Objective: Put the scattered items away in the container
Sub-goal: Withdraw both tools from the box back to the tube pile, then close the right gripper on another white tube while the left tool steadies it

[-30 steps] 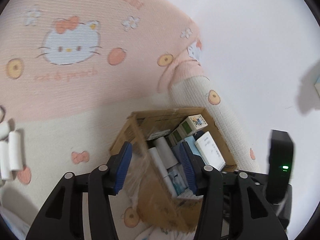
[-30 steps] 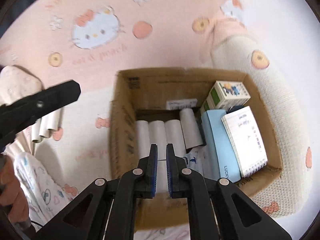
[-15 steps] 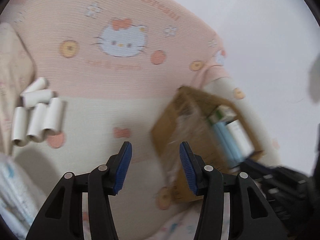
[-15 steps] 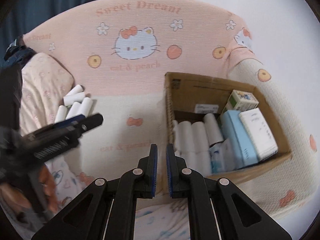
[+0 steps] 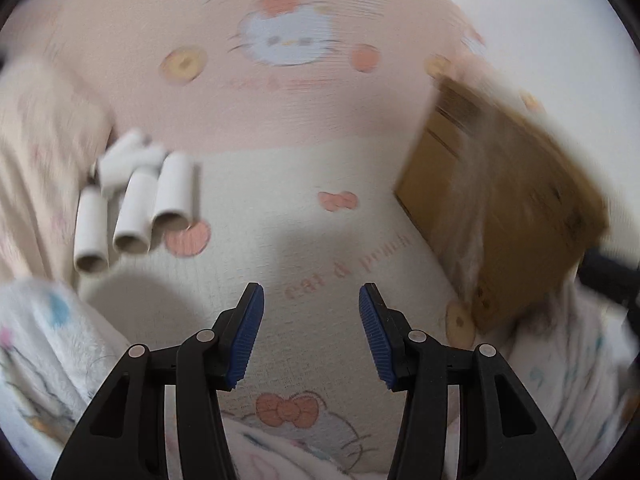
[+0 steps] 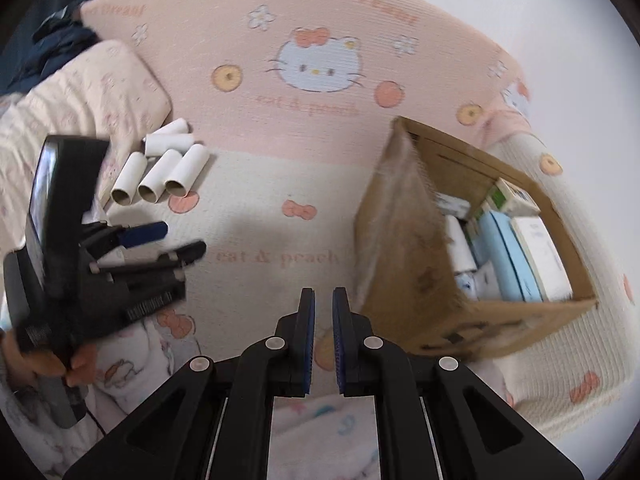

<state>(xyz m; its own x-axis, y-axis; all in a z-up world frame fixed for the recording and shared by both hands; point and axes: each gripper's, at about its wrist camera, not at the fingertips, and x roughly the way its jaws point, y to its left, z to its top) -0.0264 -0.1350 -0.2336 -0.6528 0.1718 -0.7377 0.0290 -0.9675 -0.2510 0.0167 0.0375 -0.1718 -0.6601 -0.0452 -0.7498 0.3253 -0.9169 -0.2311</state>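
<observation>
Several white cardboard tubes (image 5: pixel 136 204) lie in a cluster on the Hello Kitty bedspread at the left; they also show in the right wrist view (image 6: pixel 164 172). A brown cardboard box (image 6: pixel 480 240) stands at the right, holding white tubes, a light blue box and a white notebook; it also shows in the left wrist view (image 5: pixel 500 200), blurred. My left gripper (image 5: pixel 311 336) is open and empty above the bedspread, right of the tubes; it also shows in the right wrist view (image 6: pixel 172 240). My right gripper (image 6: pixel 323 340) is shut and empty, left of the box's near corner.
A cream pillow (image 6: pixel 80 100) lies behind the tubes at the left. A white patterned blanket (image 5: pixel 48 340) is bunched along the near edge. A white wall (image 6: pixel 560 20) rises behind the bed at the right.
Both grippers have swung left, away from the box. The tubes are nearer and more central in the left wrist view. The right gripper has pulled back from above the box.
</observation>
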